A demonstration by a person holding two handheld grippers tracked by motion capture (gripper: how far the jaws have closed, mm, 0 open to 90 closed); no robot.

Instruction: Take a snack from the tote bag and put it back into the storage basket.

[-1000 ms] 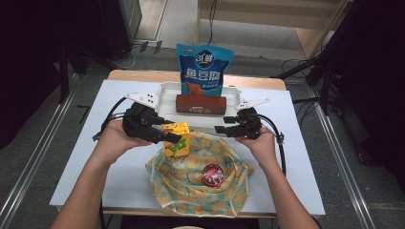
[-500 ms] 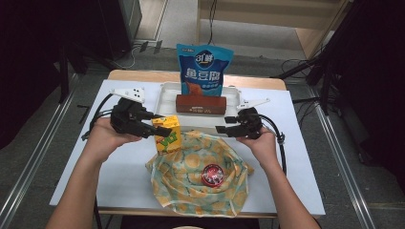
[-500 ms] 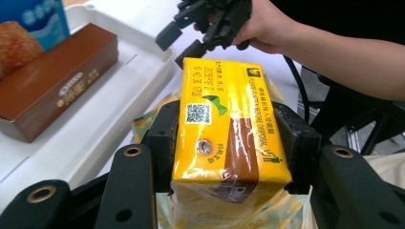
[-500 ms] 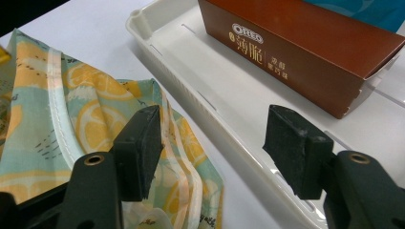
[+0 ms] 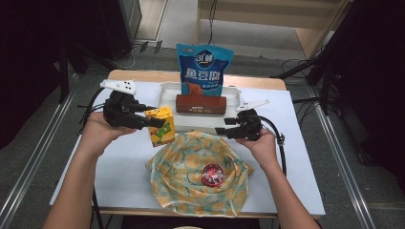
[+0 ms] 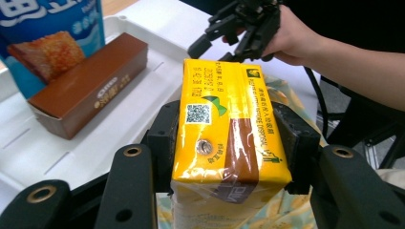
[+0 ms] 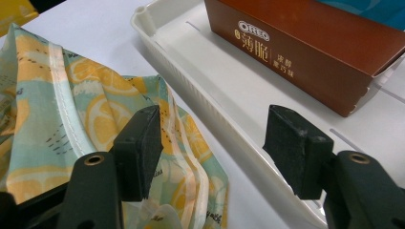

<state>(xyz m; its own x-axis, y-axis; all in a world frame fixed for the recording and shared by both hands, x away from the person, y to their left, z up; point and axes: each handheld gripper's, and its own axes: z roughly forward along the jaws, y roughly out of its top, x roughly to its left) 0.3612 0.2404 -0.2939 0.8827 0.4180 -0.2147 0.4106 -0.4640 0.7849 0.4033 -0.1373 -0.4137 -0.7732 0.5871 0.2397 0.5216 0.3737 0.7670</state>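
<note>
While the left tool (image 5: 155, 123) clamps the yellow juice carton (image 5: 160, 126) upright above the tabletop (image 5: 114, 167), the white tray (image 5: 167, 93) lies just beyond it, nearer this hand than the right tool (image 5: 220, 130), open and empty.

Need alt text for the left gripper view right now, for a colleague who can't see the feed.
The left gripper is shut on a yellow drink carton, its jaws pressing both sides. Beyond it, a brown biscuit box lies in a white tray beside a blue snack bag, and the right gripper shows at top.
</note>
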